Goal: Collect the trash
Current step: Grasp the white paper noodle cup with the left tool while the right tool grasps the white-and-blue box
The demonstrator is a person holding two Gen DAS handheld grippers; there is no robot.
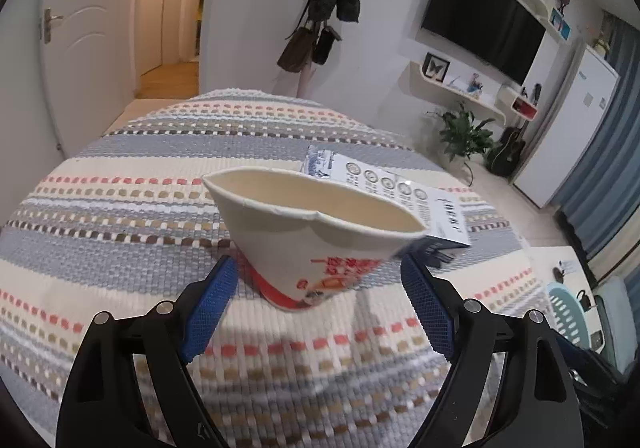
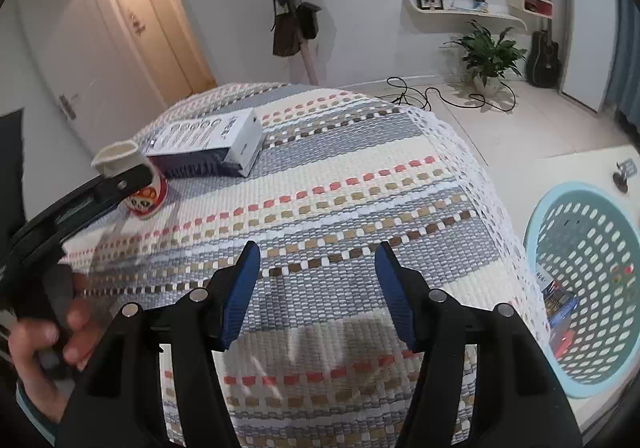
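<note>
Paper cup [image 1: 308, 232], crushed, stands between your left gripper's [image 1: 318, 280] wide-spread fingers, not clamped; the carton [image 1: 400, 188] lies just beyond. Your right gripper [image 2: 318, 280] gapes empty.

the paper cup [image 1: 308, 236] is white with red print and a cartoon figure near its base, its rim squashed into a flattened oval with a crease in the near edge. it is empty, pale cream inside, and tilts with its mouth facing up and away. its narrow base is on or just above the striped woven cloth; contact cannot be told. just behind it lies a flat carton [image 1: 404, 196], white on top with a row of round icons, dark blue along the side. in the right wrist view the cup [image 2: 136, 176] sits just beside the carton [image 2: 208, 146].
</note>
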